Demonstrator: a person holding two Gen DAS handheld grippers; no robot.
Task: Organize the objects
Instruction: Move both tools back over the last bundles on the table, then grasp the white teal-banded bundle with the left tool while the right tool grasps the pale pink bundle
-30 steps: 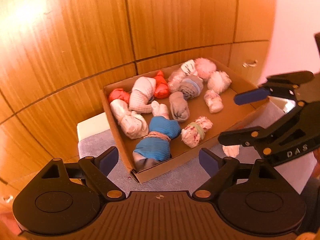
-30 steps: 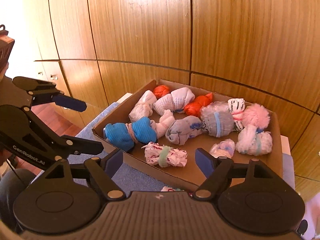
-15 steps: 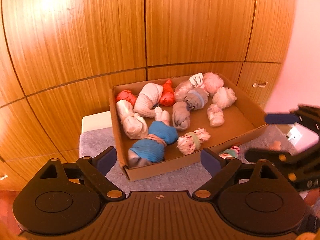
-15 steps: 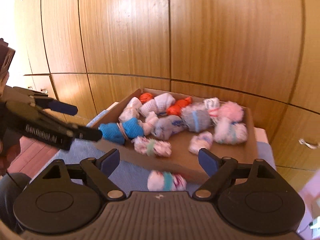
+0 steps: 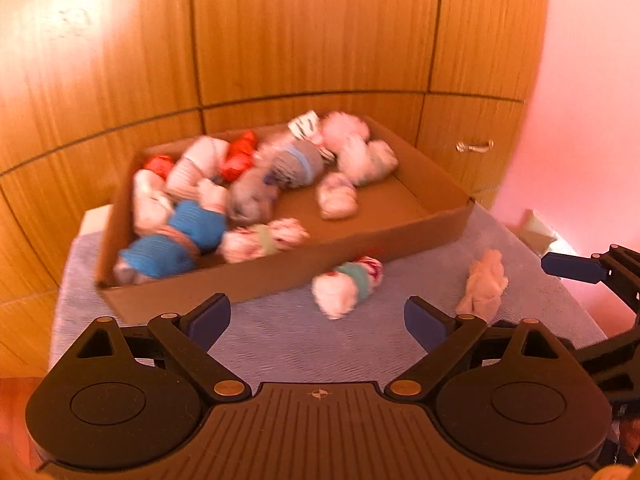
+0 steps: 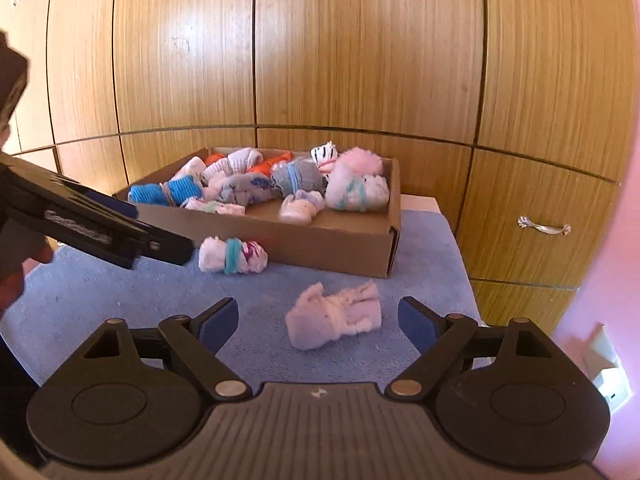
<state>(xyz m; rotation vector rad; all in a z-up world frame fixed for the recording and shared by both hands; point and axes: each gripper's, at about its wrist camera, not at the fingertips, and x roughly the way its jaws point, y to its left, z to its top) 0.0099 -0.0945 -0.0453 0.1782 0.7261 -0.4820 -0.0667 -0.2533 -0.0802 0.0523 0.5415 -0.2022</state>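
Both wrist views look down, sharing the box [image 5: 304, 264].

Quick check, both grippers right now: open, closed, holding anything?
Left gripper: open, holding nothing.
Right gripper: open, holding nothing; pale pink sock bundle lies ahead on the blue mat.

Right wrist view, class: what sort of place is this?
Probably a bedroom or dressing area at home: wooden wardrobe doors with a metal handle, and a cardboard box of rolled socks on a blue towel.

Matt cardboard box [image 6: 340, 240], cloth socks [image 6: 334, 316], glossy wood panels [image 6: 360, 60].
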